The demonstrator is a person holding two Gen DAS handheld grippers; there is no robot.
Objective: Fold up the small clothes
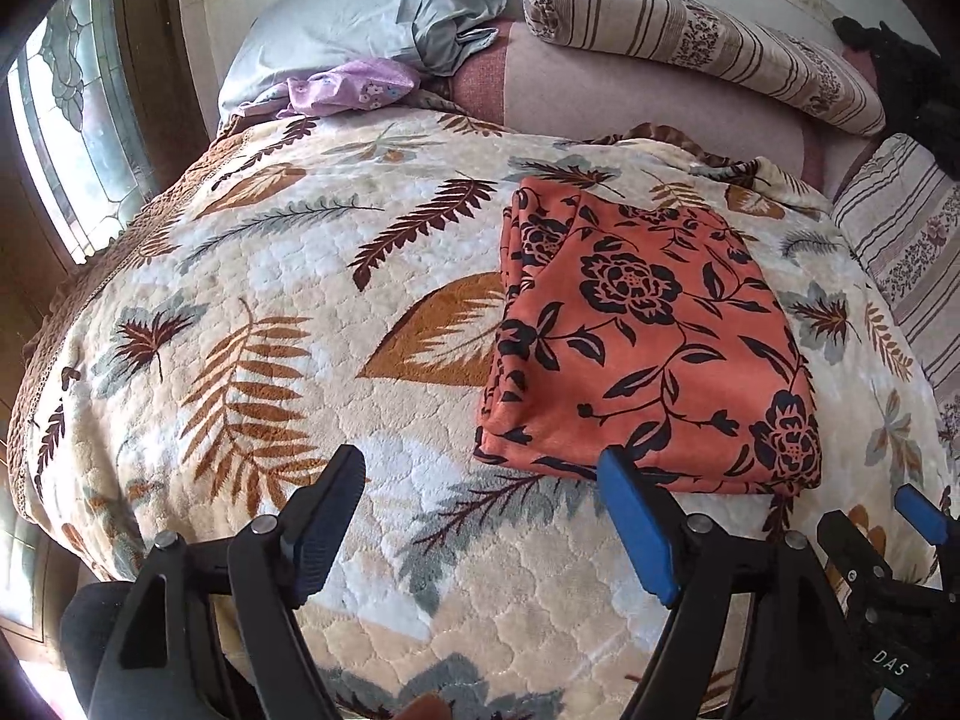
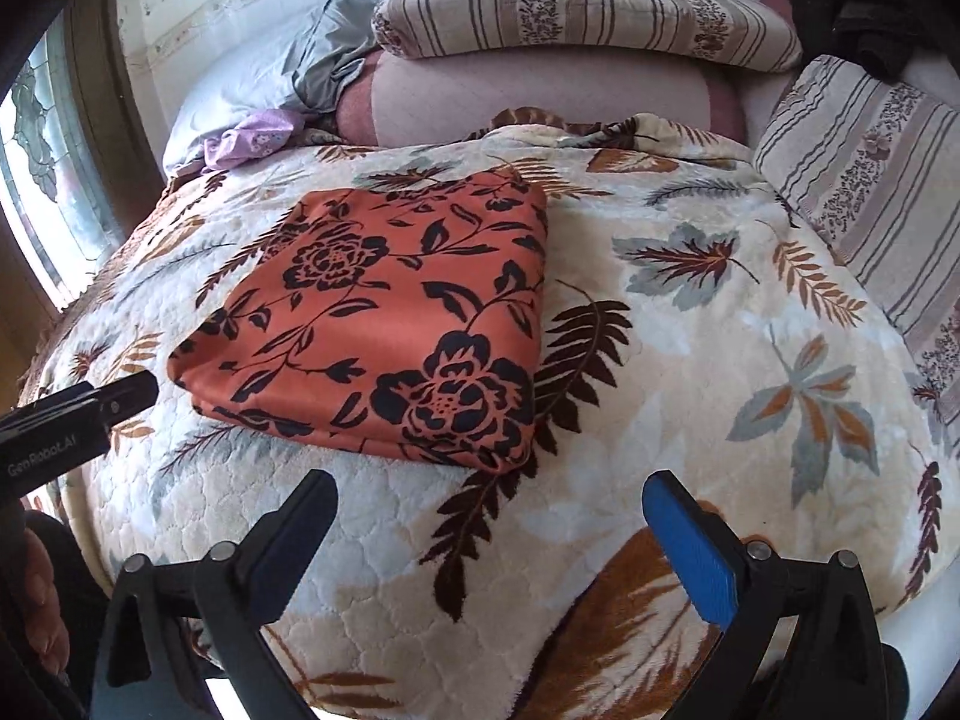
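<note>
An orange cloth with black flowers (image 1: 654,336) lies folded into a rectangle on the leaf-patterned blanket (image 1: 270,312); it also shows in the right wrist view (image 2: 390,324). My left gripper (image 1: 480,468) is open and empty, just in front of the cloth's near edge, its blue finger (image 1: 636,528) at the cloth's near corner. My right gripper (image 2: 489,495) is open and empty, a little in front of the cloth's near right corner. The right gripper's blue tip shows at the far right of the left wrist view (image 1: 918,513). The left gripper's body shows at the left of the right wrist view (image 2: 78,414).
A lilac garment (image 1: 354,87) and a grey one (image 1: 456,12) lie at the bed's head by a pale pillow (image 1: 318,36). Striped bolsters (image 1: 696,42) and a striped cushion (image 2: 870,174) line the back and right. A window (image 1: 66,120) is at the left.
</note>
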